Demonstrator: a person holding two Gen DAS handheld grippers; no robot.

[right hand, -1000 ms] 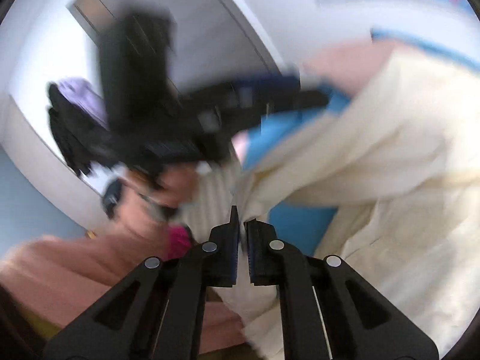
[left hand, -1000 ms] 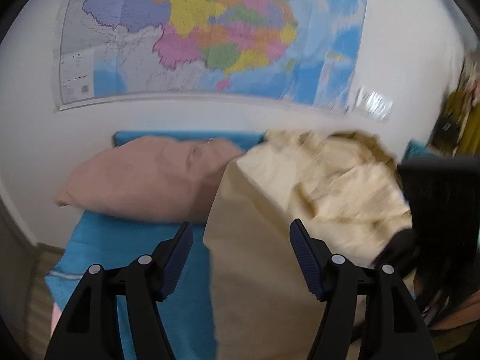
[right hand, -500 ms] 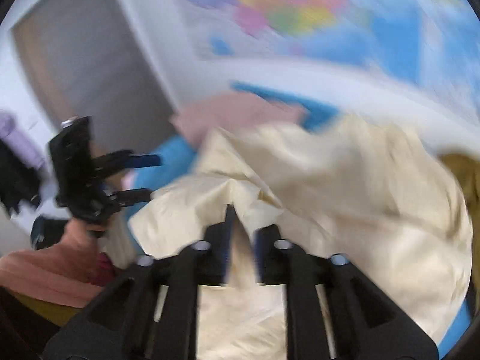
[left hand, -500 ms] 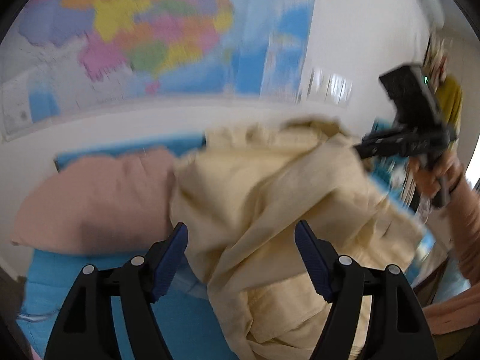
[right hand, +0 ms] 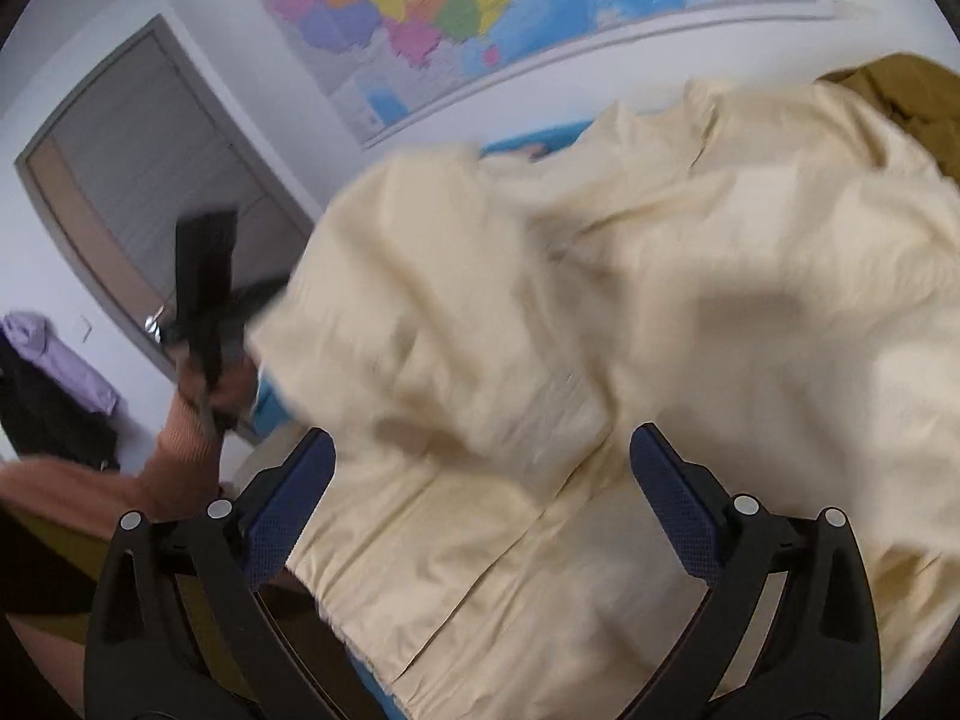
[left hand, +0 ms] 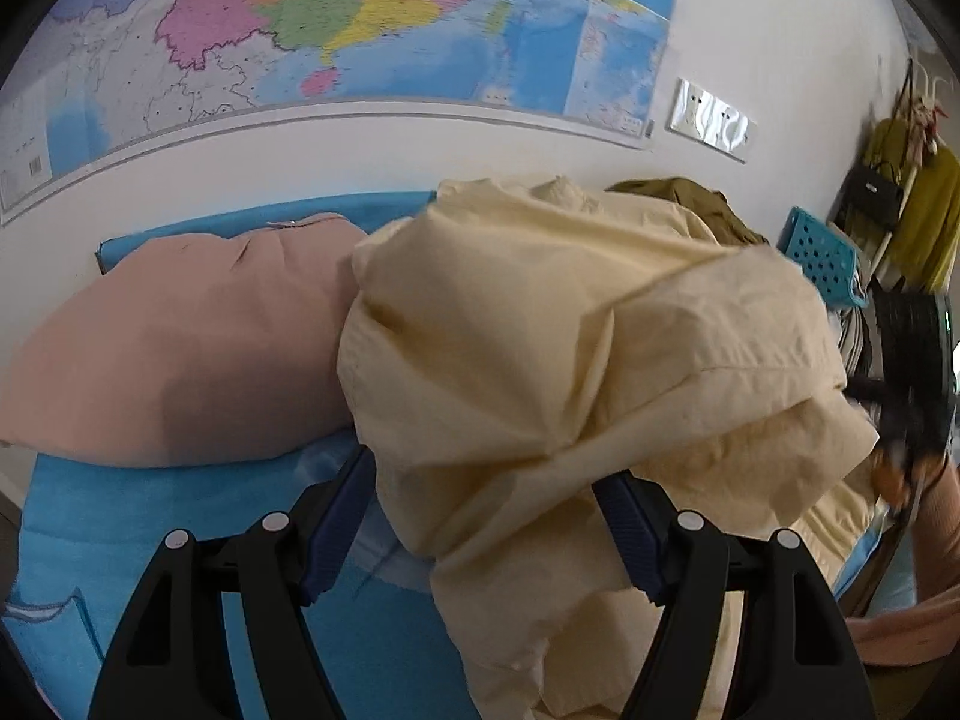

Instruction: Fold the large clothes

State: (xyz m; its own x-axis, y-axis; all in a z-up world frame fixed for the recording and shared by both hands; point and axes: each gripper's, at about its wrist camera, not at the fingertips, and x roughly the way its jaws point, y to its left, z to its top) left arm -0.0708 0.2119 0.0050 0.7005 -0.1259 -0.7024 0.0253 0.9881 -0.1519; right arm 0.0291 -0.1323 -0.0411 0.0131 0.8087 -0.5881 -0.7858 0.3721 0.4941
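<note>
Cream garment point(right hand: 630, 300) beneath wide-spread, downward-tilted right hand-held gripper point(right hand: 480, 498)

Wall map point(left hand: 360, 18) mounted above the bed point(left hand: 120, 516). Pink pillow point(left hand: 180, 348) lies on the bed below the map. Blue perforated basket point(left hand: 822, 258) and hanging yellow-green clothing point(left hand: 924, 210) are right of the map.

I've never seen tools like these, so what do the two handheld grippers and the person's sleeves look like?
Each gripper, left and right, has two black plastic fingers with silver rivets and dark blue textured pads. The person wears a ribbed salmon-pink sleeve.
</note>
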